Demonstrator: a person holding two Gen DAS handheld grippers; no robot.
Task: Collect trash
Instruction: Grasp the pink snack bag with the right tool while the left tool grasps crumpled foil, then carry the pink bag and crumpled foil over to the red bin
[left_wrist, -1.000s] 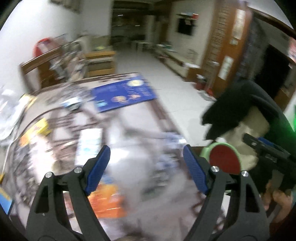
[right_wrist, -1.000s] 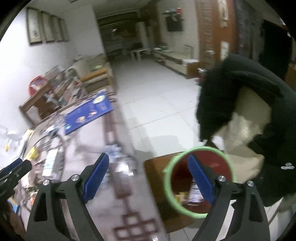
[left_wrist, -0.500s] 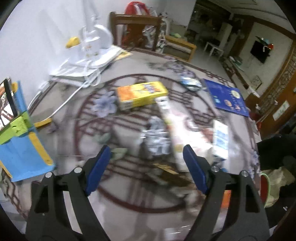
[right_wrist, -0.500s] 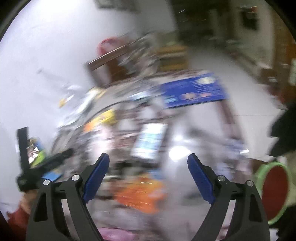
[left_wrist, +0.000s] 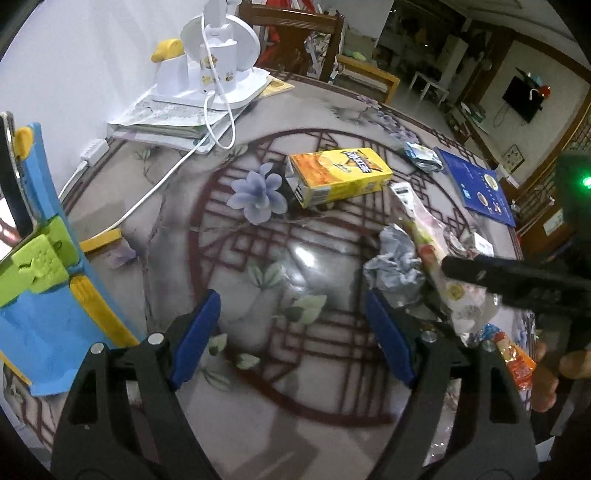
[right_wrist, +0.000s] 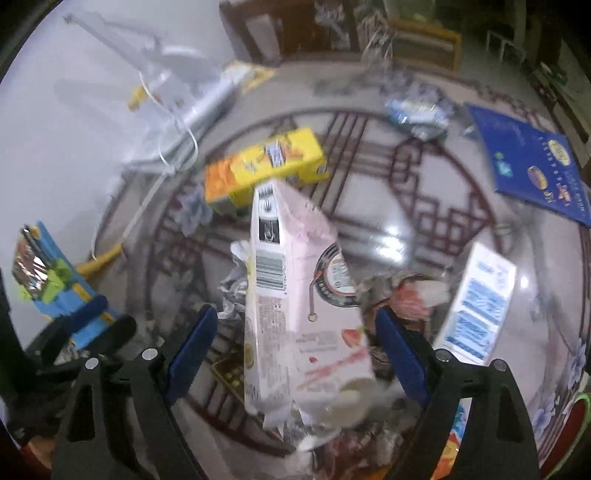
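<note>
A: Entry. Left gripper (left_wrist: 291, 336): jaws wide, nothing between them, only bare patterned table (left_wrist: 317, 254) ahead. A second ago this view showed the room and floor beyond the table; now it looks down on the tabletop.

B: Trash relative to it?

A: Yellow carton (left_wrist: 338, 175) lies on its side well ahead, slightly right. Crumpled grey paper (left_wrist: 393, 269) sits just beyond the right finger, touching the pink wrapper (left_wrist: 424, 236).

B: Right gripper (right_wrist: 295, 336)?

A: Jaws wide, pink wrapper between the blue pads; contact not confirmed, no squeeze visible. A second ago it hung over the green-rimmed red bin beside the table; now only the bin's (right_wrist: 581, 413) edge shows, far right.

B: Other items?

A: White-and-blue box (right_wrist: 476, 302) just right of its right finger; blue booklet (right_wrist: 532, 158) far ahead-right; silver-blue wrapper (right_wrist: 417, 110) ahead, blurred.
</note>
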